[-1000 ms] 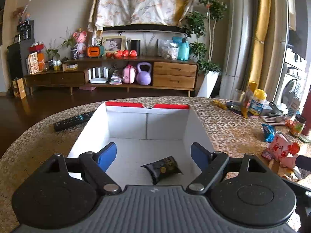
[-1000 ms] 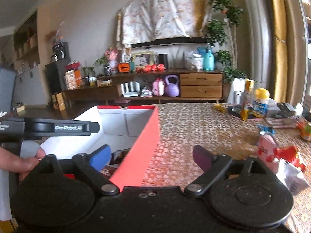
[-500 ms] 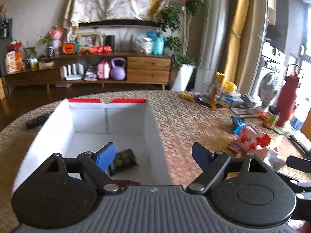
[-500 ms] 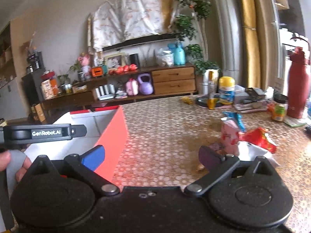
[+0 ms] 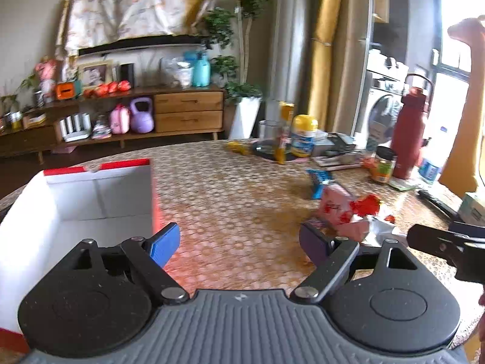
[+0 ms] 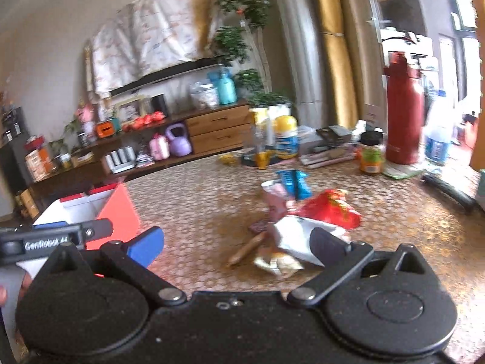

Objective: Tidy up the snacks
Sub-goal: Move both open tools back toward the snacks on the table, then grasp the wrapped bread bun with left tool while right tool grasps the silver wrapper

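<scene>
Reaching toward the snack pile (image 6: 303, 221) on the bench (image 6: 206, 200), both tongs, left (image 5: 239, 242) and right (image 6: 236, 242), are held spread and empty; one packet must next be straddled and pinched for the box (image 5: 91, 191).

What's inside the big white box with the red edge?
In the left wrist view the box shows only bare white walls and a strip of floor. The left gripper covers the near part, so a snack could be hidden there.
</scene>
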Demonstrator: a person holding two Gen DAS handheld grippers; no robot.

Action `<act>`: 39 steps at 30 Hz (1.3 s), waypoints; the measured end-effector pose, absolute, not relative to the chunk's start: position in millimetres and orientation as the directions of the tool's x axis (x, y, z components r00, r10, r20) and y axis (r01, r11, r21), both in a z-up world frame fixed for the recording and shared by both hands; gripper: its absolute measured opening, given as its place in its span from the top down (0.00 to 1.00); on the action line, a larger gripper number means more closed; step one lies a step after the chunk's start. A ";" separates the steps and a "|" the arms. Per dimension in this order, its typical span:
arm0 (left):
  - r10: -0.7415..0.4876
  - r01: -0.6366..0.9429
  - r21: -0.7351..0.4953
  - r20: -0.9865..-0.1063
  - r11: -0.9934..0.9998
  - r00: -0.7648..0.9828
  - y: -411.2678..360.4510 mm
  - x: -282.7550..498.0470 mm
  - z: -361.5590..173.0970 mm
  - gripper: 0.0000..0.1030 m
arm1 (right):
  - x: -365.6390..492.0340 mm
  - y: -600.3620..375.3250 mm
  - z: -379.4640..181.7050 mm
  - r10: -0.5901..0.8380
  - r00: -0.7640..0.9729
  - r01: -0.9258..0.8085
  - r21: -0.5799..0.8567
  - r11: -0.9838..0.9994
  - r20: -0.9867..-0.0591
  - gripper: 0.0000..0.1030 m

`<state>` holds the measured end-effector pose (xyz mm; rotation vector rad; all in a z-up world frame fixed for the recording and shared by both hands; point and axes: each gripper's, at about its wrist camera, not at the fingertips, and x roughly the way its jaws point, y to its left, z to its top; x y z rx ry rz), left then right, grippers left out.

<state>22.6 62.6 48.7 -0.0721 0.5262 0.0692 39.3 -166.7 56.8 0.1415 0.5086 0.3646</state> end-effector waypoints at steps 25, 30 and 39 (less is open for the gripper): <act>-0.178 0.229 0.015 -0.576 0.973 0.798 -48.5 80.9 -17.8 0.16 | 70.8 -228.4 25.5 0.271 0.827 -0.193 0.204 0.960 -0.492 0.00; -0.197 0.257 0.020 -0.590 0.966 0.783 -64.2 97.1 -33.4 0.17 | 77.2 -235.6 19.3 0.266 0.824 -0.193 0.195 0.962 -0.501 0.00; -0.183 0.259 0.037 -0.611 0.965 0.770 -75.9 119.0 -52.6 0.16 | 88.8 -243.7 6.6 0.259 0.811 -0.181 0.195 0.964 -0.525 0.00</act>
